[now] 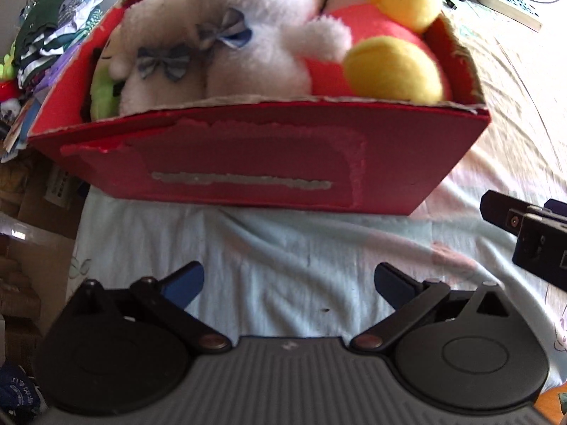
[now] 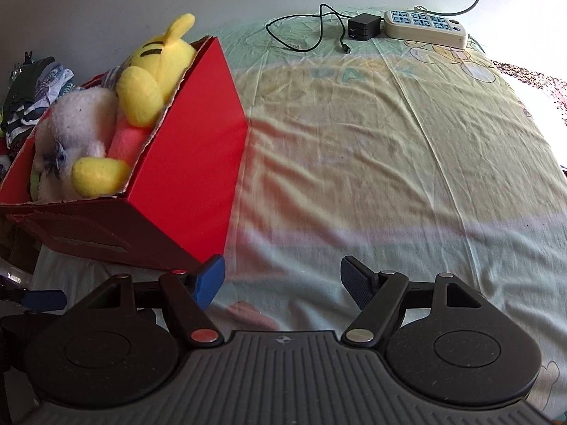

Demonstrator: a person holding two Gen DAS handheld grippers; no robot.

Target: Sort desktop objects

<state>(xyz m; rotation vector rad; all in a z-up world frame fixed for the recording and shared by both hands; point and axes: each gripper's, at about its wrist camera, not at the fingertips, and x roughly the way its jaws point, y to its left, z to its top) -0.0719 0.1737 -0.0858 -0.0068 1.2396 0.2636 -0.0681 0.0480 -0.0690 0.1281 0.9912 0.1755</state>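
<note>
Two hand-held grippers hang over the bed with nothing in them: the left hand-held gripper (image 1: pixel 288 285) has its jaws apart above bare sheet, and the right hand-held gripper (image 2: pixel 282 278) has its jaws wide apart too. Just ahead of the left one stands the red box (image 1: pixel 269 163), packed with a white plush toy (image 1: pixel 226 46) and a yellow and pink plush toy (image 1: pixel 386 46). Beyond the right one the bedsheet (image 2: pixel 372 148) lies bare up to a black charger (image 2: pixel 364 27) and a power strip (image 2: pixel 425 28) at the far edge. Sorting looks near its end; the next move probably calls for reaching far for the charger.
</note>
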